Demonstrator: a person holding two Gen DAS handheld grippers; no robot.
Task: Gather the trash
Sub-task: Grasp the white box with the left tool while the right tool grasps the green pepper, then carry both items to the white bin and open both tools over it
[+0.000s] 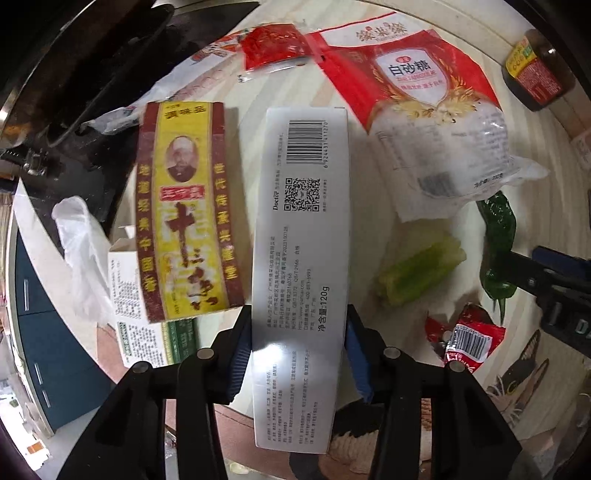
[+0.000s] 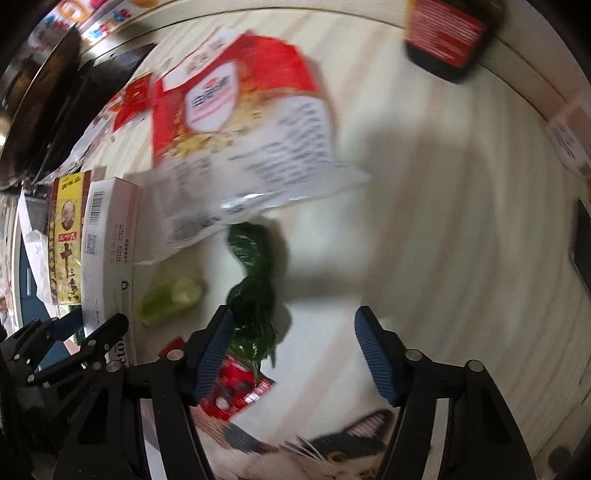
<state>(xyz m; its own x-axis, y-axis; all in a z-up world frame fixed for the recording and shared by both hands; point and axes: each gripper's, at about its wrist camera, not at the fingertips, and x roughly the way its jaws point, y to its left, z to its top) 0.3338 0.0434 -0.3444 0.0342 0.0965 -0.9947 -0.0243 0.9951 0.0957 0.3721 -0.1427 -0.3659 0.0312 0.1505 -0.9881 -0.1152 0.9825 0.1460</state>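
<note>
My left gripper (image 1: 298,332) is shut on a long white toothpaste box (image 1: 303,266), which also shows at the left of the right wrist view (image 2: 107,251). A yellow and brown spice box (image 1: 184,236) lies just left of it. My right gripper (image 2: 293,336) is open and empty, with its left finger beside a dark green pepper (image 2: 253,291). A pale green vegetable piece (image 2: 171,297), a red snack wrapper (image 2: 236,387) and a red and white sugar bag (image 2: 236,125) lie on the counter around it.
A dark sauce bottle (image 2: 448,33) stands at the back right. A black stove and pan (image 1: 74,92) sit at the back left. A clear plastic glove (image 1: 79,251) and a small white box (image 1: 140,317) hang near the counter's left edge. A cat-print mat (image 2: 332,454) lies below.
</note>
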